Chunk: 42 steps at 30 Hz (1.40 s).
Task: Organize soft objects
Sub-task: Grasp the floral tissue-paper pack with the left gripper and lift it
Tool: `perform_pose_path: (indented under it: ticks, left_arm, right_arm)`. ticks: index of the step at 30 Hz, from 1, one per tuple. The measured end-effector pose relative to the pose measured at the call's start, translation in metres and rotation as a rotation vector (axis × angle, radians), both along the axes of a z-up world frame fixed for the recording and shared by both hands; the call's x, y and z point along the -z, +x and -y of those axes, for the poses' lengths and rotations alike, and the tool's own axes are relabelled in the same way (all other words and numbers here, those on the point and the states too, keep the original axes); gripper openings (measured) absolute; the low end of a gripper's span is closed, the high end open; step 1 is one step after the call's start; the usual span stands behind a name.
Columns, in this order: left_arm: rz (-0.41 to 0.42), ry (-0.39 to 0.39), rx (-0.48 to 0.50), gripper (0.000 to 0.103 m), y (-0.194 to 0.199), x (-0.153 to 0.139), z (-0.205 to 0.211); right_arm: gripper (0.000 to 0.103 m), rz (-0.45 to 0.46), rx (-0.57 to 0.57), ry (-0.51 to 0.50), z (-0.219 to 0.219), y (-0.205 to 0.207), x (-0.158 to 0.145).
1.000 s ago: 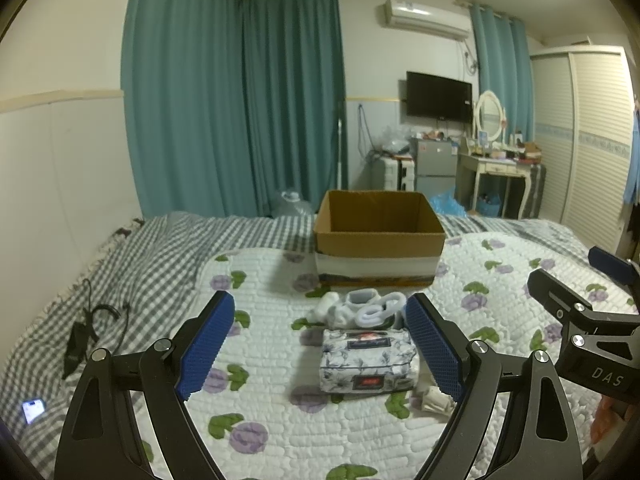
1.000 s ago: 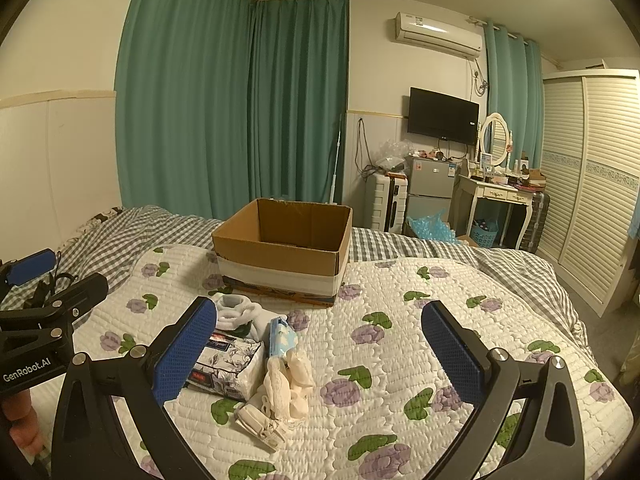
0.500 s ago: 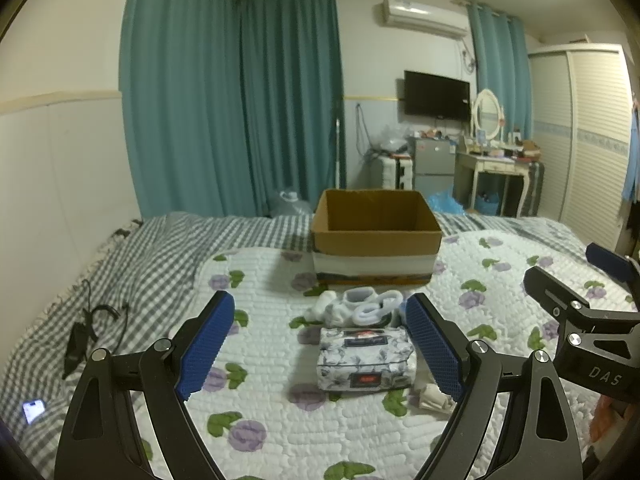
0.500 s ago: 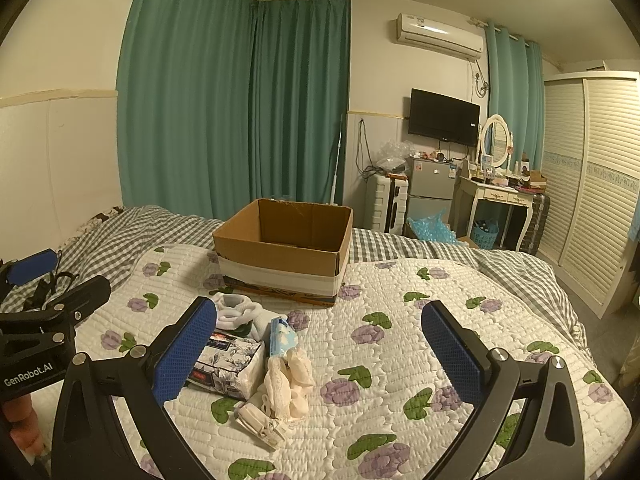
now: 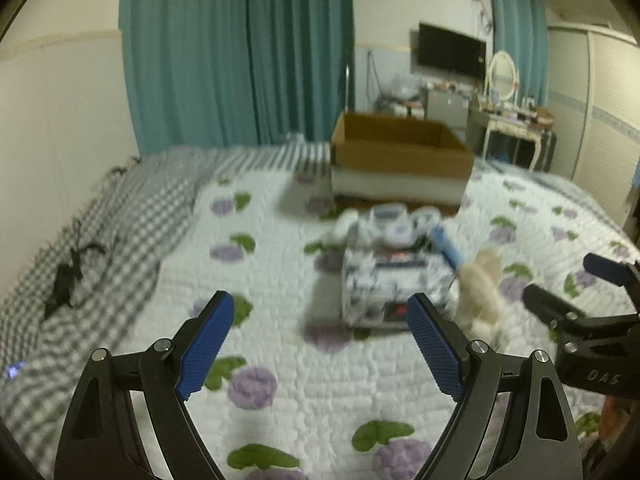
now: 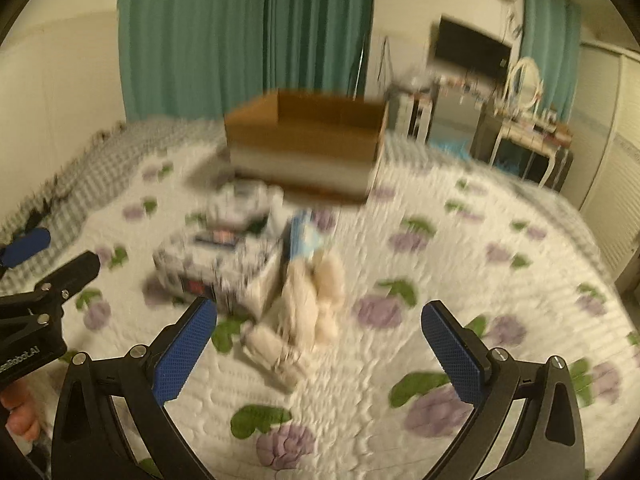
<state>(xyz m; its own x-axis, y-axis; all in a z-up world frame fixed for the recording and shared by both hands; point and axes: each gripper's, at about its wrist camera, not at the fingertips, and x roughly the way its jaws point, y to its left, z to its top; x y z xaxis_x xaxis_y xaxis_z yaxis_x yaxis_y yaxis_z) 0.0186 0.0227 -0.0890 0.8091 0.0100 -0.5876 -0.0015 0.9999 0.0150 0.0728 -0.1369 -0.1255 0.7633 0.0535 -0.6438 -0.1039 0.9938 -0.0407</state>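
Observation:
A pile of soft things lies on the quilted bed: a floral-print tissue pack (image 5: 394, 284) (image 6: 212, 264), white socks (image 5: 384, 222) (image 6: 240, 200) behind it, cream socks (image 5: 482, 288) (image 6: 316, 300) and a blue-and-white packet (image 5: 448, 246) (image 6: 302, 238) to its right. An open cardboard box (image 5: 400, 158) (image 6: 304, 144) stands behind the pile. My left gripper (image 5: 320, 340) is open and empty, low over the quilt in front of the tissue pack. My right gripper (image 6: 320, 348) is open and empty, just before the cream socks. Both views are blurred.
The flowered quilt (image 5: 280, 360) covers a checked blanket (image 5: 100, 232). A black cable (image 5: 68, 276) lies at the left edge. A wardrobe (image 6: 616, 184), dressing table (image 5: 516, 124) and TV (image 5: 450, 56) stand at the far right. Teal curtains (image 5: 240, 52) hang behind.
Both grippers have dropped and moved forward toward the pile, which now looks larger and closer. The views have gone blurred from motion. Both stay open.

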Motion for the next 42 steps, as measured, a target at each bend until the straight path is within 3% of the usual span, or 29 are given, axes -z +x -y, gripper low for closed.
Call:
perform_pose_path:
  ticks: [6,8,13,14,16,18,30,34,38,42]
  left_arm:
    - [-0.096,-0.017,0.035,0.089,0.013,0.031,0.001]
    - [-0.127,-0.025,0.035,0.089,0.018,0.039,0.0]
    - [-0.174,-0.048,0.04,0.089,0.024,0.05,-0.004]
    - [-0.176,-0.05,0.042,0.089,0.025,0.051,-0.005]
    - [-0.174,-0.052,0.045,0.089,0.024,0.051,-0.005]
    - [-0.173,-0.053,0.046,0.089,0.023,0.051,-0.006]
    - [-0.186,-0.028,0.097,0.089,0.032,0.045,0.011]
    - [-0.183,-0.037,0.106,0.089,0.057,0.043,0.012]
    - [-0.182,-0.008,0.222,0.089,0.083,0.046,0.024]
    - [-0.201,-0.073,0.286,0.089,0.107,0.052,0.024]
  right_arm:
    - [0.097,-0.207,0.025,0.053,-0.002,0.031,0.053]
    - [0.095,-0.248,0.033,0.081,-0.001,0.036,0.061]
    - [0.078,-0.306,0.021,0.101,-0.008,0.045,0.077]
    - [0.075,-0.307,0.014,0.102,-0.009,0.045,0.078]
    - [0.059,-0.303,0.005,0.105,-0.011,0.045,0.076]
    - [0.057,-0.288,0.003,0.103,-0.012,0.043,0.07]
    - [0.057,-0.129,0.043,0.127,0.012,0.024,0.008]
    - [0.057,-0.12,0.058,0.159,0.02,0.026,0.004]
    - [0.057,-0.13,0.058,0.148,0.02,0.028,0.008]
    - [0.057,-0.138,0.06,0.139,0.018,0.032,0.011]
